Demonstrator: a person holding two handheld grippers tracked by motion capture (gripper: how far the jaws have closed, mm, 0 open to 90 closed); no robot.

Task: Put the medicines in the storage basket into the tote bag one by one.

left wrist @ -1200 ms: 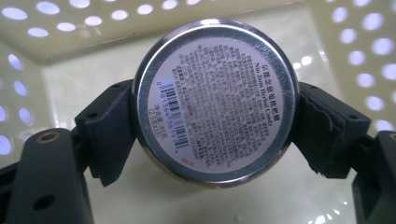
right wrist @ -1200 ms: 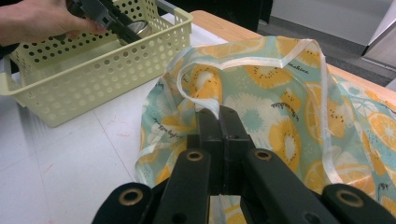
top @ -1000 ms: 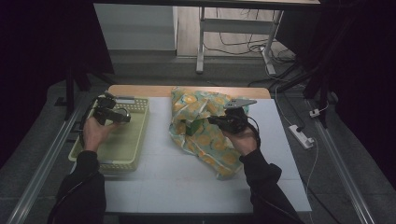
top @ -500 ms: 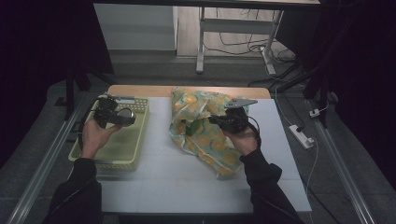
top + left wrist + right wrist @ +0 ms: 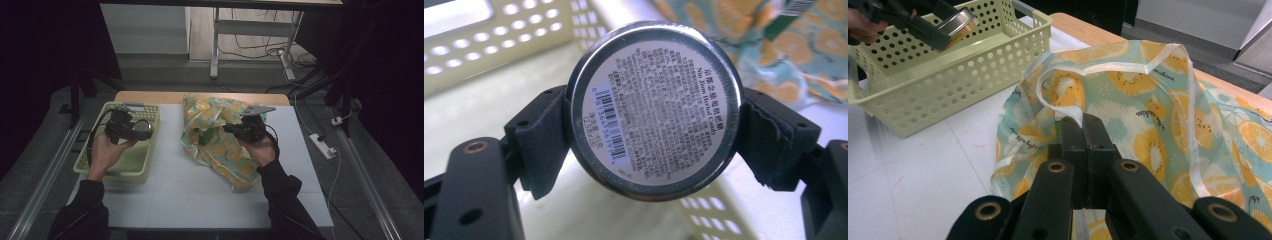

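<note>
The pale grey rectangular table top point(image 5: 165, 195) is bordered along its far edge by a bare strip of light wood point(image 5: 150, 97). The near half of the table is unoccupied and offers open room for moving, as does the strip between the basket and the bag.

The orange-and-teal fruit-print fabric bag point(image 5: 220, 145) lies crumpled right of centre, running from the far edge towards the near right. Its white-trimmed mouth is gathered at the top, and a fold of that trim is pinched between the jaws of the right gripper point(image 5: 1083, 125), which are pressed fully together on the cloth. A green item point(image 5: 205, 136) is partly seen inside the bag's opening; what it is cannot be told.

The pale yellow perforated plastic basket point(image 5: 95, 170) stands at the left edge of the table, well apart from the bag.

The left gripper point(image 5: 142, 131) is held above the basket's far right part. Its jaws are clamped on the rim of a round silver metal tin point(image 5: 655, 102), whose printed label and barcode face the left gripper view. The tin is clear of the basket floor.
</note>
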